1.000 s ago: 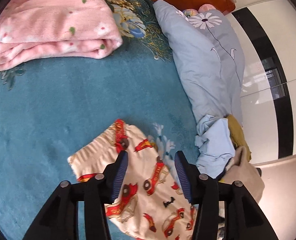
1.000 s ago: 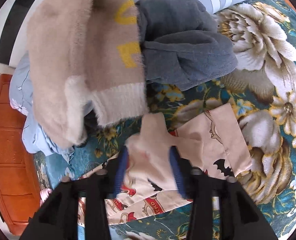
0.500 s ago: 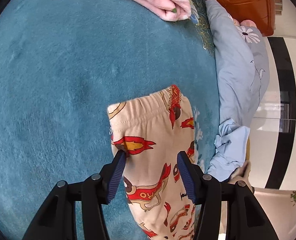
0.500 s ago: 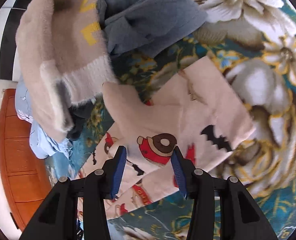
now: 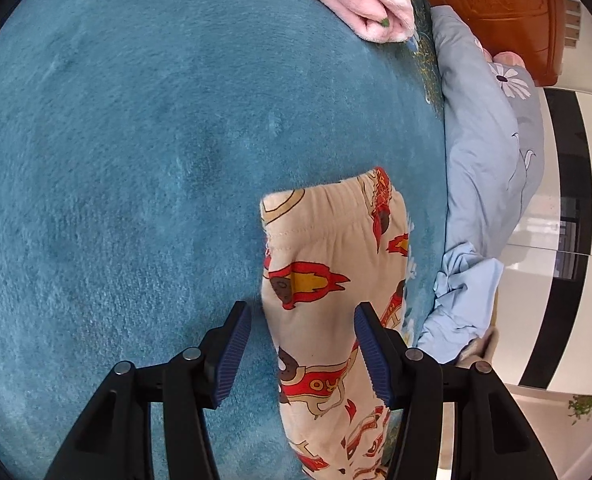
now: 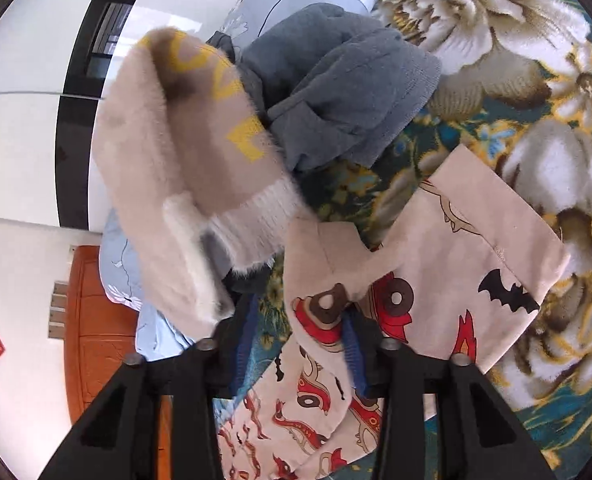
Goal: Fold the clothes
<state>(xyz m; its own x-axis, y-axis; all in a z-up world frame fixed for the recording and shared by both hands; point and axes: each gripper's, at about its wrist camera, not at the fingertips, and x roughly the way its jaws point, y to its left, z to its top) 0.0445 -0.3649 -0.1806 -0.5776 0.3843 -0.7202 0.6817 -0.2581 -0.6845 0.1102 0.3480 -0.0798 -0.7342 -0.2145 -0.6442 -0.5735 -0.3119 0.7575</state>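
Cream children's trousers with red car prints lie on the blue blanket, waistband end far from me. My left gripper is open and hovers over the waist part, one finger on each side, holding nothing. In the right wrist view the leg ends of the trousers lie on the flowered bedcover. My right gripper is open over the cloth, holding nothing.
A folded pink blanket lies at the far end. A grey-blue flowered pillow and a light blue garment lie on the right. A beige fuzzy sweater and a grey garment are heaped beyond the trouser legs.
My right gripper let go of the trouser leg and opened, and the cloth now lies flat. My left gripper moved forward over the waistband and stayed open.
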